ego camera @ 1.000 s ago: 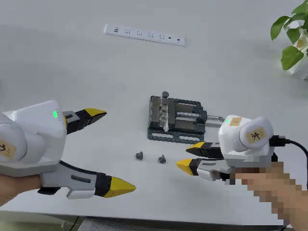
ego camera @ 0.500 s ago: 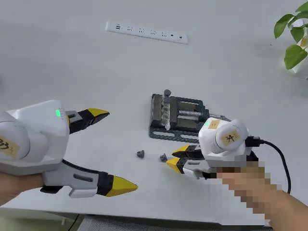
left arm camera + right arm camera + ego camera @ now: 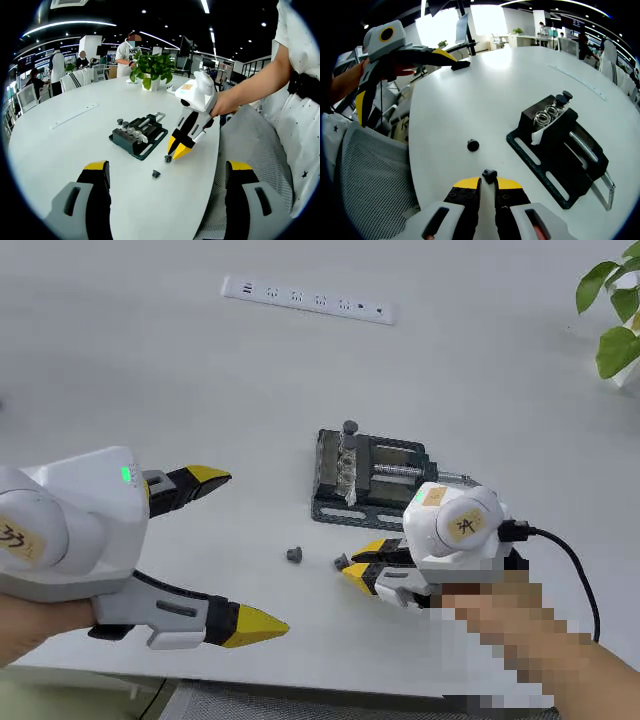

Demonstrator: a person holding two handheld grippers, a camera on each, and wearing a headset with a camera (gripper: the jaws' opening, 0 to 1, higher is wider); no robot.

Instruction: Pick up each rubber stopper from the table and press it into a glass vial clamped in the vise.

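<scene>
A black vise (image 3: 365,483) in the middle of the white table clamps a row of glass vials (image 3: 347,468); the far vial carries a dark stopper (image 3: 349,427). Two loose grey rubber stoppers lie in front of the vise. One stopper (image 3: 341,562) (image 3: 489,174) sits on the table right at the tips of my right gripper (image 3: 364,561) (image 3: 487,184), whose jaws stand a narrow gap apart. The other stopper (image 3: 294,554) (image 3: 473,145) lies free to its left. My left gripper (image 3: 236,551) (image 3: 167,166) hovers wide open at the left, holding nothing.
A white power strip (image 3: 308,300) lies at the far side of the table. Green plant leaves (image 3: 612,315) show at the far right. The right gripper's black cable (image 3: 572,562) trails off to the right. The table's front edge (image 3: 330,688) runs just below both grippers.
My right gripper has moved left and down to the nearer stopper, and its jaws have narrowed. The left gripper has stayed where it was, open.
</scene>
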